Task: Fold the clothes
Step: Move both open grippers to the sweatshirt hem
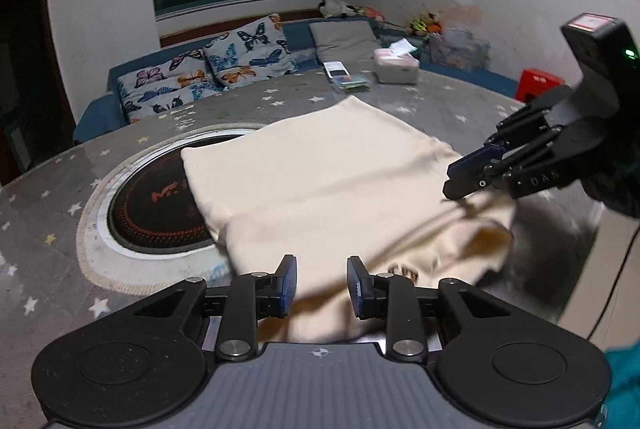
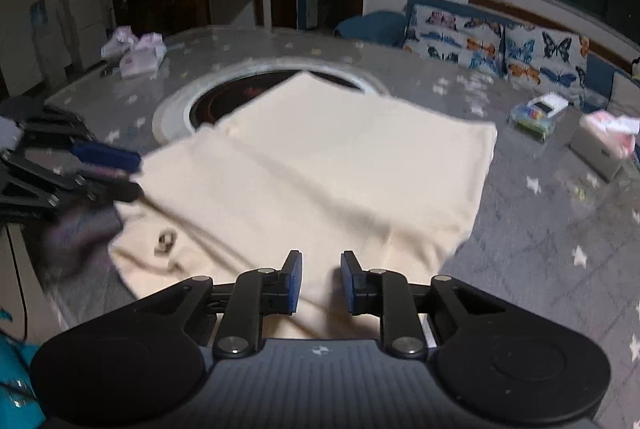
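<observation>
A cream garment [image 1: 320,181] lies partly folded on the grey star-patterned table cover [image 1: 440,101], with a small dark logo [image 1: 404,271] near its front edge. My left gripper [image 1: 321,285] hovers open just above that near edge, nothing between its blue pads. In the left wrist view the right gripper [image 1: 466,175] hangs over the garment's right side. From the right wrist view the same garment [image 2: 340,169] spreads ahead, my right gripper [image 2: 321,281] is open above its near edge, and the left gripper [image 2: 120,173] shows at the garment's left corner.
A round black hotplate [image 1: 152,205] is set in the table, partly under the garment. A white box [image 1: 396,67] and a small package [image 1: 346,77] sit at the far side. Butterfly cushions [image 1: 208,73] line a blue sofa. Pink packs [image 2: 138,53] lie far left.
</observation>
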The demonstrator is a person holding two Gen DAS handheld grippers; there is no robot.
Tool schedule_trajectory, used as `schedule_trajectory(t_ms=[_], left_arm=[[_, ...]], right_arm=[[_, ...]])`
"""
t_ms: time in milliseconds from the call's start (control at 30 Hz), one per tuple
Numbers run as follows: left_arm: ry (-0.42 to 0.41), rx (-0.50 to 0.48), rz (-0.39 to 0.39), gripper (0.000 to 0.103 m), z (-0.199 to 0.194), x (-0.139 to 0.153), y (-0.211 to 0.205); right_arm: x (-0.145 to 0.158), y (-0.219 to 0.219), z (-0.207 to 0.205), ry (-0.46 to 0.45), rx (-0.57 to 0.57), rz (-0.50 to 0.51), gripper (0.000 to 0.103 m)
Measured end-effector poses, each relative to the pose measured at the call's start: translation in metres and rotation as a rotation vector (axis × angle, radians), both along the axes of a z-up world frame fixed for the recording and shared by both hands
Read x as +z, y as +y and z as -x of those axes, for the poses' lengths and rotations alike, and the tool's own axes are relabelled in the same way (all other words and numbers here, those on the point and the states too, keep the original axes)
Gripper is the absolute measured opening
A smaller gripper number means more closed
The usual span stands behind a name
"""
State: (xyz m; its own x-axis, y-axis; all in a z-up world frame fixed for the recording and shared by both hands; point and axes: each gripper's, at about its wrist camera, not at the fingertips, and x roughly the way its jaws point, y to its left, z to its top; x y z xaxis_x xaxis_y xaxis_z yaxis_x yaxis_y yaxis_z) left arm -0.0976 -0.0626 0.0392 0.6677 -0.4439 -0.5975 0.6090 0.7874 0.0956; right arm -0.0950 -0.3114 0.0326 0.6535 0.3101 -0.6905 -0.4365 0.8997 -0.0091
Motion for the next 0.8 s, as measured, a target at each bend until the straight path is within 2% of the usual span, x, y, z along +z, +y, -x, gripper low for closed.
schedule_trajectory(t_ms=[267,533,567,800], left_arm=[[-0.115,-0.115,-0.142,0.033,0.03,-0.015,-0.006],[-0.216,-0.207,-0.221,0.033,0.041,-0.034,-0.023],[-0.225,-0.214,-0.227,0.033,0.042,-0.035,-0.024],[-0.274,-0.238,-0.24,0.034,0.04,-0.041,-0.032]], right_arm=[[-0.004,0.001,0.016,-0.002,0.01,0.027,0.024],[0.005,0.001,0.026,-0.02,0.026,0.057,0.027],[0.007,0.001,0.028,-0.02,0.028,0.061,0.03],[0.008,0.001,0.043,-0.008,0.068,0.114,0.036]])
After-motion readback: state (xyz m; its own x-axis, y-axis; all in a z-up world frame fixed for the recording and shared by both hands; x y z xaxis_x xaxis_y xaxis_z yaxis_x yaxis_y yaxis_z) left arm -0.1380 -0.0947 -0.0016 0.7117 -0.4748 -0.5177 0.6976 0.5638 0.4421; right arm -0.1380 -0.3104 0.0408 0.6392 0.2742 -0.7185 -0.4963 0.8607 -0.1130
